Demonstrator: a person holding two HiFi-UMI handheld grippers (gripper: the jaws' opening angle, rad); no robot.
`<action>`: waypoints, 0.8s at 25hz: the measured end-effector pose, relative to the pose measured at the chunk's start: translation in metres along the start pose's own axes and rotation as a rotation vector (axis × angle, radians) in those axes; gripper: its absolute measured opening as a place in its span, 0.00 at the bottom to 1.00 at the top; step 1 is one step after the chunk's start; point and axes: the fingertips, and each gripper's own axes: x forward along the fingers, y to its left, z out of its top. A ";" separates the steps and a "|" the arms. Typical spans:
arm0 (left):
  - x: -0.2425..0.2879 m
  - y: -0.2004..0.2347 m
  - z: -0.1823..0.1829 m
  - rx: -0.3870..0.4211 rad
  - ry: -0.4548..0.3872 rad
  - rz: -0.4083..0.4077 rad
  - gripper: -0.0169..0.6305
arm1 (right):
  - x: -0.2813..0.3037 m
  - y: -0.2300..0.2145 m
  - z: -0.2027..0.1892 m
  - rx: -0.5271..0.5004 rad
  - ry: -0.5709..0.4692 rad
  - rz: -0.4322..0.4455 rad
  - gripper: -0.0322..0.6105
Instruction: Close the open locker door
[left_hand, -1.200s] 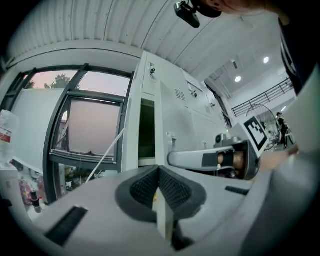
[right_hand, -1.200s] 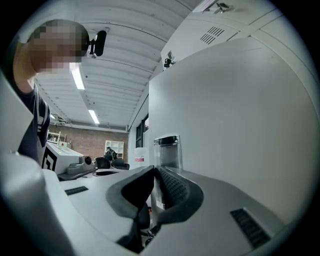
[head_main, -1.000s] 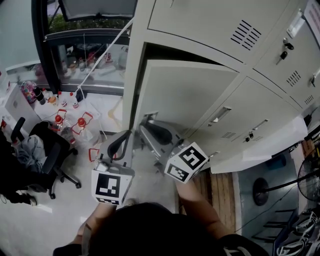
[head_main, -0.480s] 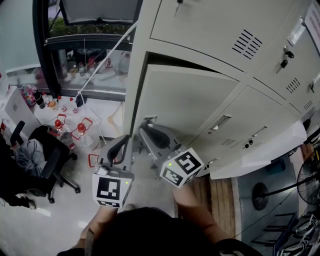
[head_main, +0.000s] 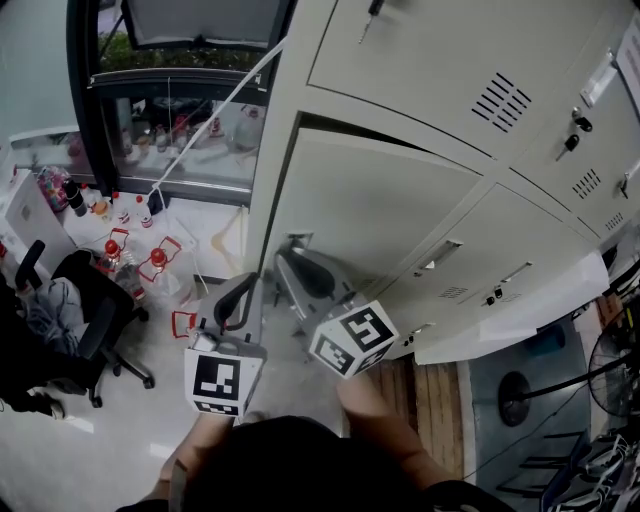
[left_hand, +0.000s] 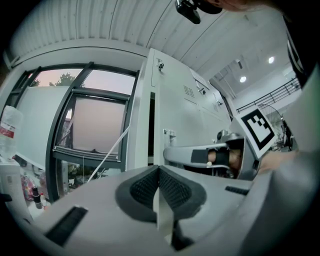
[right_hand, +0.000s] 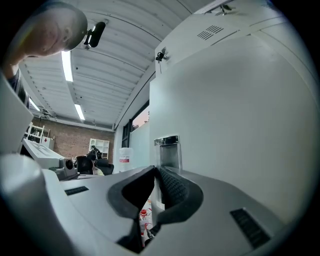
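At the bottom of the head view, the person's dark hair hides both forearms, and the marker cubes cover much of each tool; the locker door (head_main: 380, 200) stands only slightly ajar in the pale grey locker bank (head_main: 420, 60), hinged on its right, and the compartment behind it shows only as a dark wedge along its top and left edges, with nothing inside to be made out; the lower right of the bank is cut off by the frame edge. The right gripper (right_hand: 152, 172) sits low at the door's free edge, just below the recessed metal handle (right_hand: 167, 150); its jaws are drawn together at the tips with a narrow slit left lower down, nothing pinched between them, and a red-capped bottle on the floor shows through that slit; whether the tips touch the door's face cannot be told from any view. The left gripper (left_hand: 159, 172) hangs beside it on the window side, apart from the door, its jaws pressed together and empty. On the floor to the left, an office chair (head_main: 90, 300) and a cluster of red-capped bottles (head_main: 150, 260) stand below the window (head_main: 170, 120).
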 end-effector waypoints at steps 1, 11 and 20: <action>0.001 0.001 0.000 0.007 -0.003 -0.001 0.03 | 0.001 -0.001 0.000 0.001 0.000 -0.008 0.12; 0.004 0.010 0.000 0.028 -0.014 0.015 0.03 | 0.014 -0.013 -0.001 -0.005 0.003 -0.074 0.11; 0.007 0.013 0.000 -0.002 -0.005 0.031 0.03 | 0.021 -0.021 -0.002 -0.010 0.008 -0.115 0.11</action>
